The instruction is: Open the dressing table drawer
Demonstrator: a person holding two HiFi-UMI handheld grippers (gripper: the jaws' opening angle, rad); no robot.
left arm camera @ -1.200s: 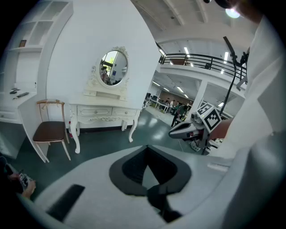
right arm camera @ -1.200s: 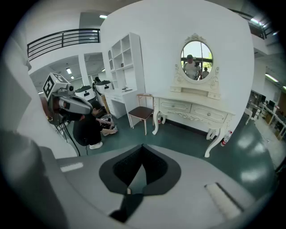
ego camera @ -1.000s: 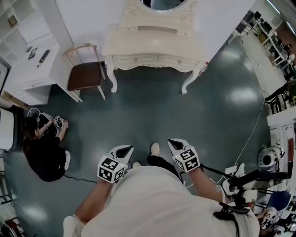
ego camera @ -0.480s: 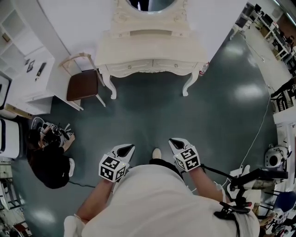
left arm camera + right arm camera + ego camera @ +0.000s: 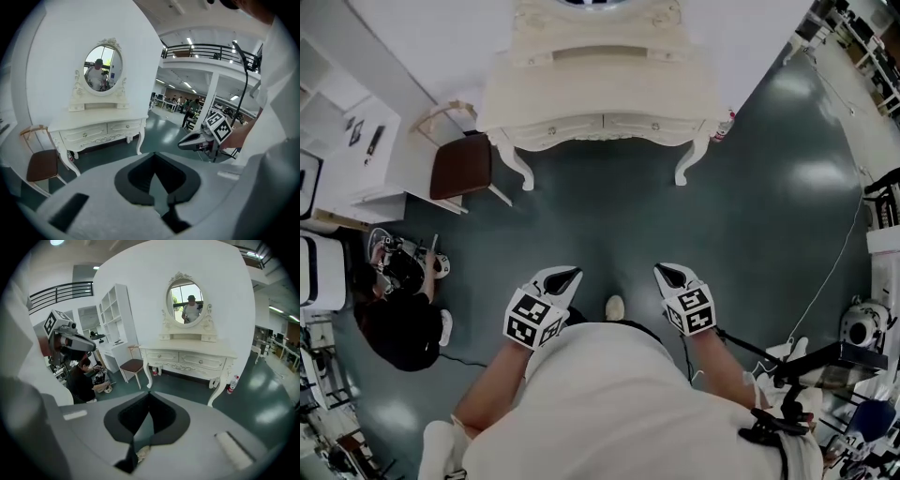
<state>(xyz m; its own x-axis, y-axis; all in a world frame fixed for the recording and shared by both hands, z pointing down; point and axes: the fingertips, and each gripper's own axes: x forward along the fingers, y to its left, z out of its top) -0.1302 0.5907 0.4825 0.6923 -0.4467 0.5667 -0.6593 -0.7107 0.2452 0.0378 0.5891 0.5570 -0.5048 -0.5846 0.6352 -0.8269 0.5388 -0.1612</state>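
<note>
The cream dressing table [image 5: 600, 94] stands against the wall ahead, with two drawers side by side under its top, left drawer [image 5: 550, 130] and right drawer [image 5: 654, 126], both closed. My left gripper [image 5: 570, 275] and right gripper [image 5: 664, 271] are held out over the dark floor, well short of the table. In the left gripper view the left gripper [image 5: 154, 153] has its tips together and empty, with the table [image 5: 98, 124] ahead to the left. In the right gripper view the right gripper [image 5: 149, 393] has its jaws almost together, just opening, with nothing between them.
A brown-seated chair [image 5: 461, 164] stands left of the table, beside a white shelf unit [image 5: 356, 141]. A person in black [image 5: 398, 319] sits on the floor at the left. A bottle [image 5: 727, 127] stands by the table's right leg. Cables and equipment [image 5: 825, 361] lie at the right.
Both grippers have moved forward toward the dressing table, which now sits lower and larger in the head view. The chair and the seated person have slid back past the left.
</note>
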